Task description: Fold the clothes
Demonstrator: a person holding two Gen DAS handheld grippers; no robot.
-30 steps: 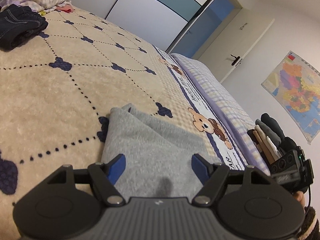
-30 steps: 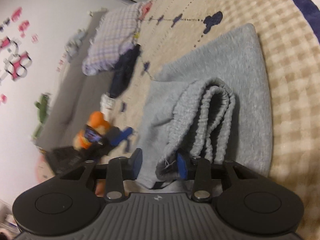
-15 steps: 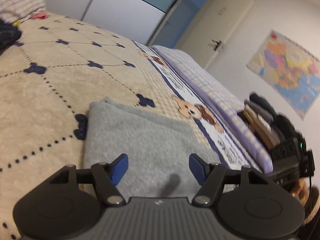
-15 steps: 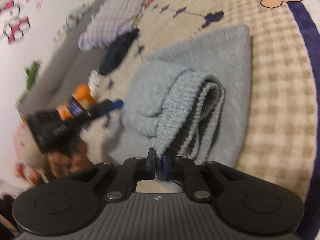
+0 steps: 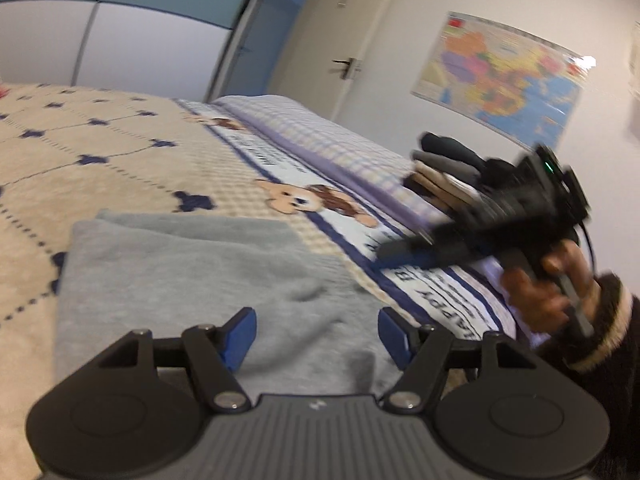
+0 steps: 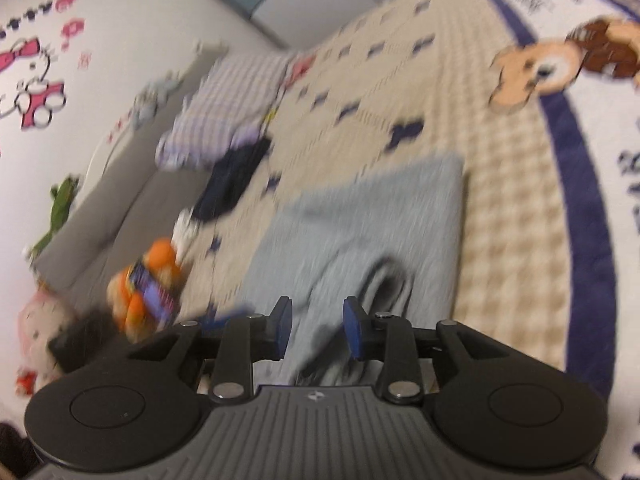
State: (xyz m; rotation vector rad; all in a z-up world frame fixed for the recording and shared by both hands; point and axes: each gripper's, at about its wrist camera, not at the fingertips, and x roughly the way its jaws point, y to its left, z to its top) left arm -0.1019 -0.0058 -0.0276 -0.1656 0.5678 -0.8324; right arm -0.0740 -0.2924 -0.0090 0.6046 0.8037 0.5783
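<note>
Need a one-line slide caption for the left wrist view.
Open left gripper over folded grey garment on patterned bedspread; right gripper alongside.

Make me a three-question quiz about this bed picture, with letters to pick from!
1. Where does the grey garment lie?
A. on the blanket
B. on the floor
C. on a chair

2. What colour are the pads of the left tongs?
A. red
B. blue
C. green

3. How are the right tongs?
A. clamped on the garment
B. opening, pads off the cloth
C. holding a pillow

Answers: 1 A, it lies flat on the beige blanket. 2 B, both pads are blue. 3 B, a gap shows beside each pad.
</note>
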